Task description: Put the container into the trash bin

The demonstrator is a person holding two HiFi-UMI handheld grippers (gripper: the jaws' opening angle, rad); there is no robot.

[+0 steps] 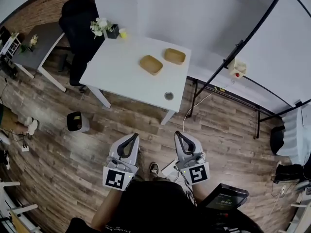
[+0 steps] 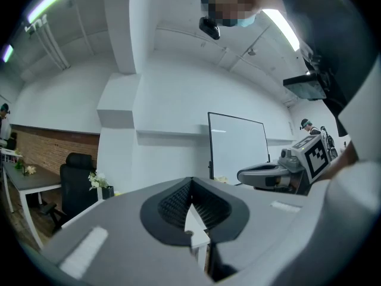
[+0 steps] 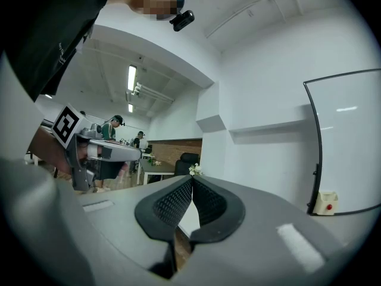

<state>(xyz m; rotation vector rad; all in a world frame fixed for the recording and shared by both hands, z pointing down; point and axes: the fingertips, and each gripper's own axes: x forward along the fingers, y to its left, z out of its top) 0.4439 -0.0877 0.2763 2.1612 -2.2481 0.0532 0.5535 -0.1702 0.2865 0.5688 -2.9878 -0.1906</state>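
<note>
Two brown containers sit on the white bench [image 1: 121, 76], toward its far right part. The left container [image 1: 151, 64] lies a little nearer and the right container [image 1: 174, 56] just beyond it, close together but not touching. Both are shallow and oval. Neither claw is near them.

The person stands well back from the bench on the wood-plank floor [image 1: 233, 130], holding both tools out level in front of the body. The left claw [image 1: 134, 135] has its two jaws brought together at the tips with nothing caught between them. Its own camera shows the dark ribbed pads [image 2: 169, 204] meeting at a point. The right claw [image 1: 177, 133] is closed up the same way, tip to tip and empty. The two claws are side by side, apart from each other, both pointing toward the bench.

The trash bin [image 1: 77, 121], small and dark with a pale wall, stands on the floor left of the bench. It is nearer than the bench's near left leg and well apart from the containers. A small round grey object [image 1: 168, 95] lies by the bench's near right corner; I cannot tell what it is. At the far left corner stand a dark pot of white flowers [image 1: 103, 29] and a small yellow thing [image 1: 123, 33] just beside it. A black office chair [image 1: 80, 21] stands against the bench's far left side, and a grey bench [image 1: 36, 50] stands farther left. A whiteboard [image 1: 277, 57] on a black frame fills the right.
</note>
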